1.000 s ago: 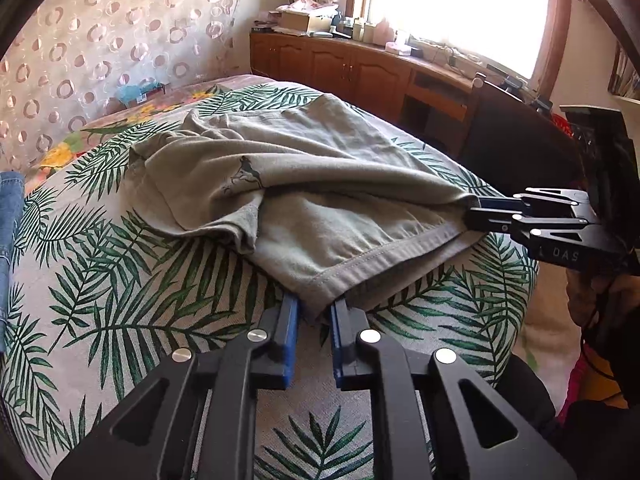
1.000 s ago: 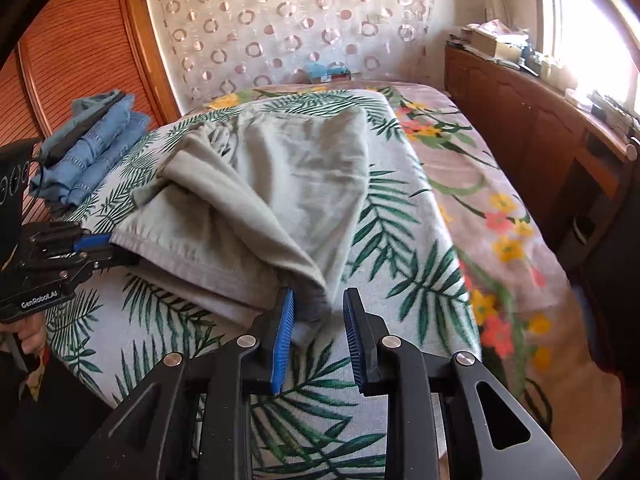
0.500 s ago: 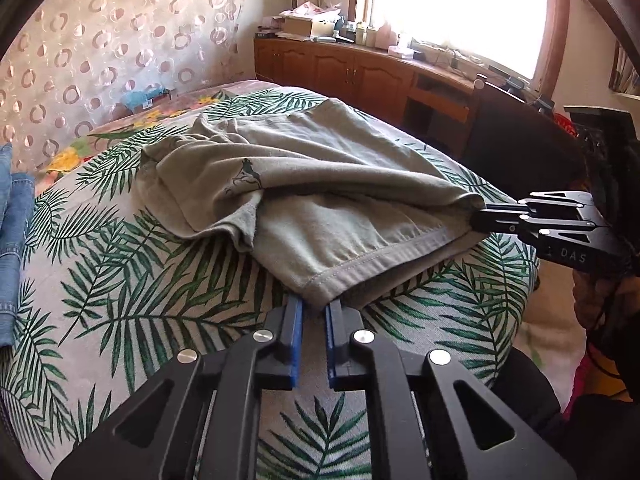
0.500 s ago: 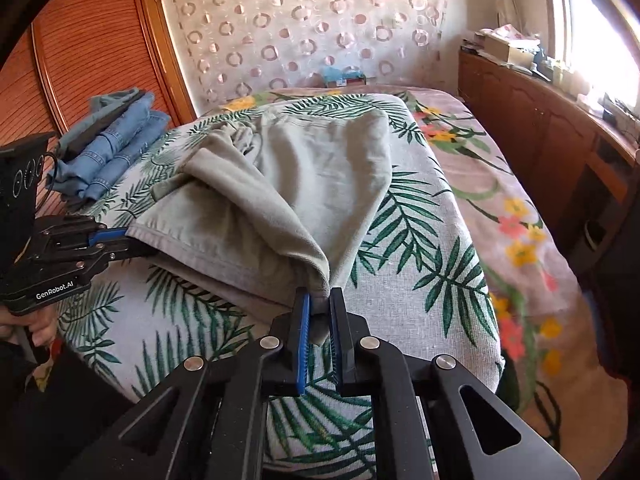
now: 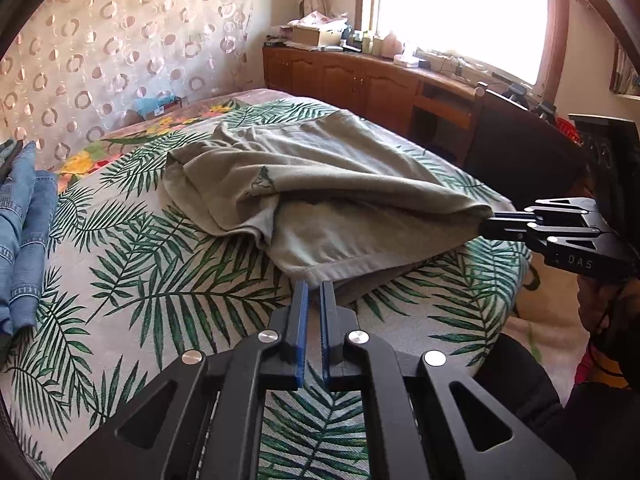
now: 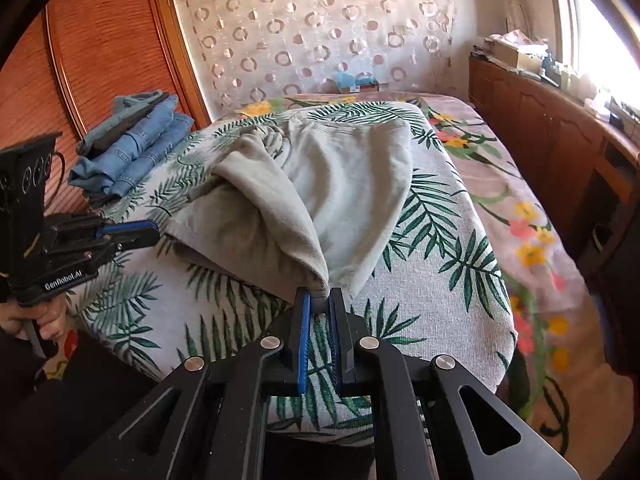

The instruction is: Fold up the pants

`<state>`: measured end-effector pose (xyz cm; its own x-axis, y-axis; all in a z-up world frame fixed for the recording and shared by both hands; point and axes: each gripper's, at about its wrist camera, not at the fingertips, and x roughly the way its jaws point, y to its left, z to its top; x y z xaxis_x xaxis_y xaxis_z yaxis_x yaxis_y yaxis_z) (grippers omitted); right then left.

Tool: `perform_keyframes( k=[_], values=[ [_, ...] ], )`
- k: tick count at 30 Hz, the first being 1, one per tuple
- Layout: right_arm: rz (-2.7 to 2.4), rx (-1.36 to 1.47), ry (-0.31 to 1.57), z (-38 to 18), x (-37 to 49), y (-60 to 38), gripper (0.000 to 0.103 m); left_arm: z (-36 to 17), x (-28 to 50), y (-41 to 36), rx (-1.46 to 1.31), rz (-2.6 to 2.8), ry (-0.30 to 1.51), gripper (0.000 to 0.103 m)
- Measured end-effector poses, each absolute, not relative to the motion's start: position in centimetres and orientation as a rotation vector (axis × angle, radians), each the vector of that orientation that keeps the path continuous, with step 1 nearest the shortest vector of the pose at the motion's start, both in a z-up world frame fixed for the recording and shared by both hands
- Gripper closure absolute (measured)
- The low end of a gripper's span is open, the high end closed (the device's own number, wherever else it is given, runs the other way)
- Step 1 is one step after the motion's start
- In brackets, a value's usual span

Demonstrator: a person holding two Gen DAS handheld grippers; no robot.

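Grey-green pants [image 5: 320, 200] lie crumpled on a palm-leaf bed cover [image 5: 160, 272], also seen in the right wrist view [image 6: 344, 176]. My left gripper [image 5: 314, 286] is shut on the near hem corner of the pants; it shows from the side in the right wrist view [image 6: 154, 232]. My right gripper [image 6: 320, 294] is shut on the other hem corner and lifts it off the bed; it shows in the left wrist view [image 5: 486, 224]. The hem edge stretches between both grippers, raised a little above the cover.
A stack of folded blue jeans [image 6: 132, 148] lies at the bed's left side, also in the left wrist view [image 5: 20, 232]. A wooden cabinet [image 5: 360, 80] under a window runs along the right. A wooden wardrobe [image 6: 100, 40] stands behind the jeans.
Both grippers closed on the hem corners of the pants, then lifted and drew them back toward the bed's near edge; the fabric has pulled taut between them.
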<state>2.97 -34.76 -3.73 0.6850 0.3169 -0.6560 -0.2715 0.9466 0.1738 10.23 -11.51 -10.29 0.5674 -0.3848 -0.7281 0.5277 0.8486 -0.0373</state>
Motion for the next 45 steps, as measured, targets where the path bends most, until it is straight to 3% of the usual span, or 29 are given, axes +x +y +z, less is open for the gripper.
perform_keyframes(
  k=[4,9,13,15,19,22,24,36,39,45],
  values=[
    [0.308,0.071,0.737,-3.7,3.5,-35.0,0.094,-10.6,10.8,-11.4,0.185,-0.513,0.83,0.095],
    [0.259,0.058,0.721,-3.3,4.3,-34.9,0.094,-10.9,10.9,-12.0,0.215,-0.526,0.833,0.072],
    [0.26,0.08,0.758,-4.0,4.8,-35.0,0.094,-11.1,11.2,-12.0,0.211,-0.52,0.838,0.068],
    [0.264,0.088,0.758,-4.1,4.7,-35.1,0.094,-11.1,11.6,-11.6,0.194,-0.512,0.844,0.057],
    [0.261,0.089,0.751,-3.6,4.5,-35.1,0.094,-11.1,12.2,-10.6,0.168,-0.49,0.847,0.053],
    [0.254,0.08,0.735,-3.1,4.1,-35.2,0.091,-10.9,12.6,-9.8,0.151,-0.474,0.841,0.034],
    [0.24,0.081,0.725,-2.9,4.0,-35.5,0.082,-10.8,12.9,-9.1,0.124,-0.464,0.838,0.025],
    [0.336,0.03,0.638,-0.3,5.7,-32.6,0.079,-10.6,14.0,-6.1,0.097,-0.37,0.829,0.025],
    [0.391,0.018,0.629,-0.2,6.9,-30.5,0.068,-10.7,14.3,-5.3,0.091,-0.343,0.833,0.025],
    [0.488,-0.018,0.639,-0.7,9.8,-26.6,0.067,-10.6,14.3,-3.9,0.078,-0.319,0.828,0.025]
  ],
)
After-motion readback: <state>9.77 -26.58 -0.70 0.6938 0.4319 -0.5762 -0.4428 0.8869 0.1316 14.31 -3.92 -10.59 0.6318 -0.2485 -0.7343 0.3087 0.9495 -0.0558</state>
